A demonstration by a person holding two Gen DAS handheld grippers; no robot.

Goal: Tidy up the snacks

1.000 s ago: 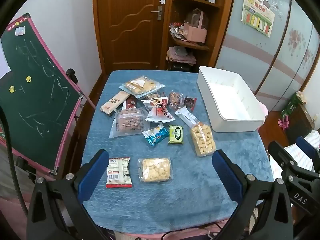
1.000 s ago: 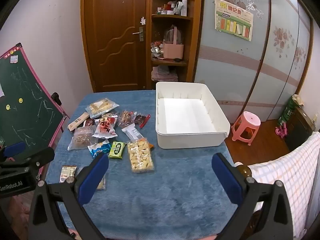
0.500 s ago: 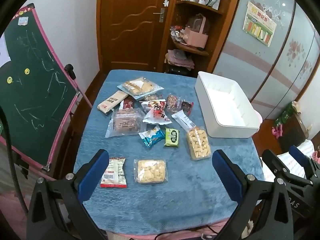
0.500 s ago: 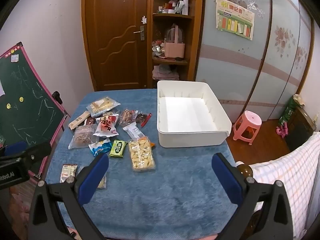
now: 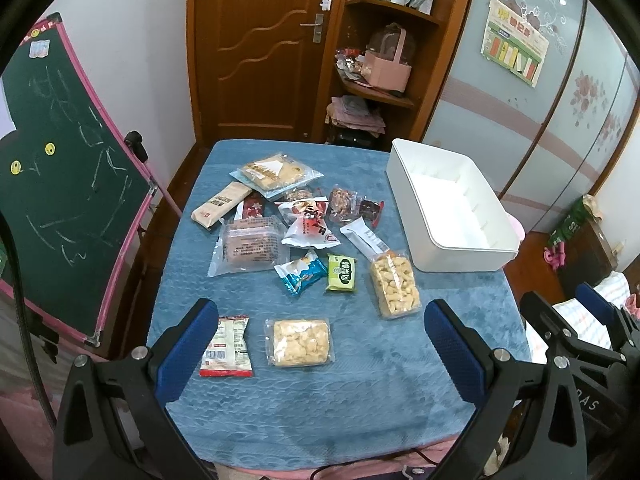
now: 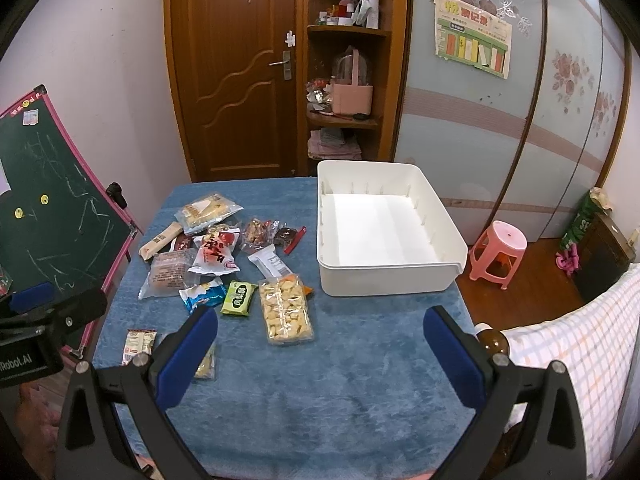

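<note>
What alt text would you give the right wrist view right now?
Open right tongs hover over a blue-covered table, holding nothing. An empty white bin sits ahead at right; about a dozen snack packets lie scattered at left, none in the bin. The left tongs' body shows at the left edge.

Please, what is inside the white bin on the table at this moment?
The white bin holds no snacks: the right wrist view shows a bare white floor and small ribs along its walls. Only the strip of floor just behind its near wall is hidden.
</note>
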